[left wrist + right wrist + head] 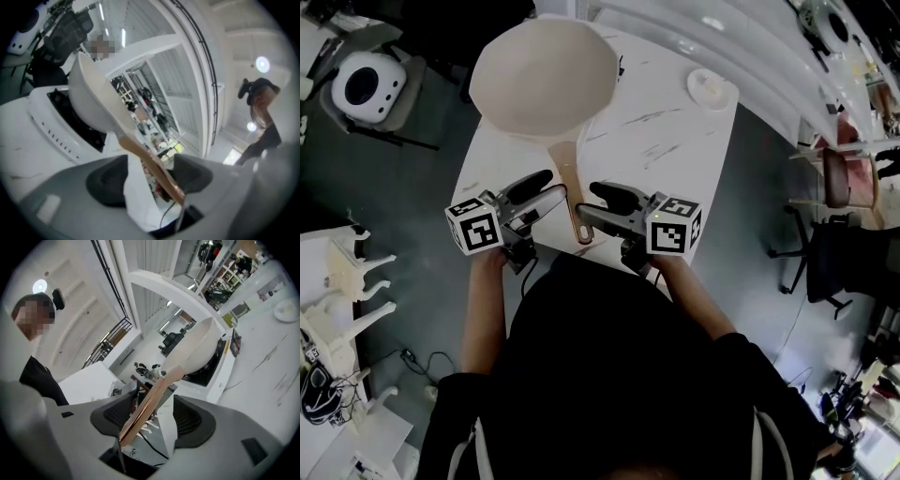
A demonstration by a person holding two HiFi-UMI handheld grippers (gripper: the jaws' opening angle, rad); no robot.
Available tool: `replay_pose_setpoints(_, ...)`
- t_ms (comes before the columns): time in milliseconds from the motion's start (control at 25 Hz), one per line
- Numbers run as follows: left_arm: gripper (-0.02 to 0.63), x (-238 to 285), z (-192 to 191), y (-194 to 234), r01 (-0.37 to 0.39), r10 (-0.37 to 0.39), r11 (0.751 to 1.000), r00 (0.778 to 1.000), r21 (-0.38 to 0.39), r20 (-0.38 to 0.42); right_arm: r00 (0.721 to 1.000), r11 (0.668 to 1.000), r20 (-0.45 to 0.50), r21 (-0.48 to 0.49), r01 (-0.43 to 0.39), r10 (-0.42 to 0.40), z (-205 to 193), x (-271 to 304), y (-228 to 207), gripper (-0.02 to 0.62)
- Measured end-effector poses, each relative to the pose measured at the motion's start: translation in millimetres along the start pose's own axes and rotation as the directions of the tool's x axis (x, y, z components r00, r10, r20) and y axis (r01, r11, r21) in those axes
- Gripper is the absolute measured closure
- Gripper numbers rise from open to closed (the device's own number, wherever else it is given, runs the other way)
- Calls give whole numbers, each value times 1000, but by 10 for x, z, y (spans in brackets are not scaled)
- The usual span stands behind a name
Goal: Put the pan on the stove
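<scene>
A cream pan point(546, 75) sits at the table's far end, on a white stove with a black top point(70, 117), which it mostly covers in the head view. Its wooden handle point(567, 178) points back toward me. My left gripper point(546, 195) is just left of the handle's end and my right gripper point(595, 208) just right of it. In the left gripper view the handle point(150, 164) runs between the wide-open jaws of the left gripper point(150, 176), close to the right pad. The right gripper point(154, 418) is open too, the handle point(145, 411) near its left pad.
The white marbled table point(675, 141) carries a small white dish point(710, 89) at its far right. Office chairs point(839, 178) stand right of the table, and a round white appliance point(366, 84) sits on the floor to the left. White stools lie at lower left.
</scene>
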State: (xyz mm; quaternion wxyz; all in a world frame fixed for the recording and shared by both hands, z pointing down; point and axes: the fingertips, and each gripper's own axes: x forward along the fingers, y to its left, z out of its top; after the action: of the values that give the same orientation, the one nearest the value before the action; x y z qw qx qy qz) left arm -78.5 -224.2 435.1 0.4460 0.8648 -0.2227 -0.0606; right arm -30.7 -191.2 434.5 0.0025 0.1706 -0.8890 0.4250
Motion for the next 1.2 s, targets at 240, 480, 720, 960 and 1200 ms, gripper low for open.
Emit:
replay_pose_setpoints(240, 507, -314, 293, -109, -188, 162, 925, 981, 330, 105, 976, 954, 122, -219, 203, -180, 387, -246, 10, 402)
replay_pose_setpoints(480, 597, -370, 580, -471, -314, 222, 789, 947, 529, 230, 934, 878, 255, -347, 329, -249, 710, -370, 229, 536)
replay_pose_setpoints(720, 600, -367, 772, -804, -434, 276, 664, 899, 609, 339, 870, 781, 402, -427, 455, -286, 1006, -498, 493, 562)
replay_pose_setpoints(960, 600, -406, 912, -1038, -524, 318, 579, 850, 624, 419, 761, 620, 563, -481, 620, -324, 1267, -676, 845, 568)
replay_pose_setpoints(1200, 600, -381, 1009, -1286, -565, 321, 512, 825, 647, 466, 679, 462, 654, -514, 722, -334, 1359, -812, 1093, 568)
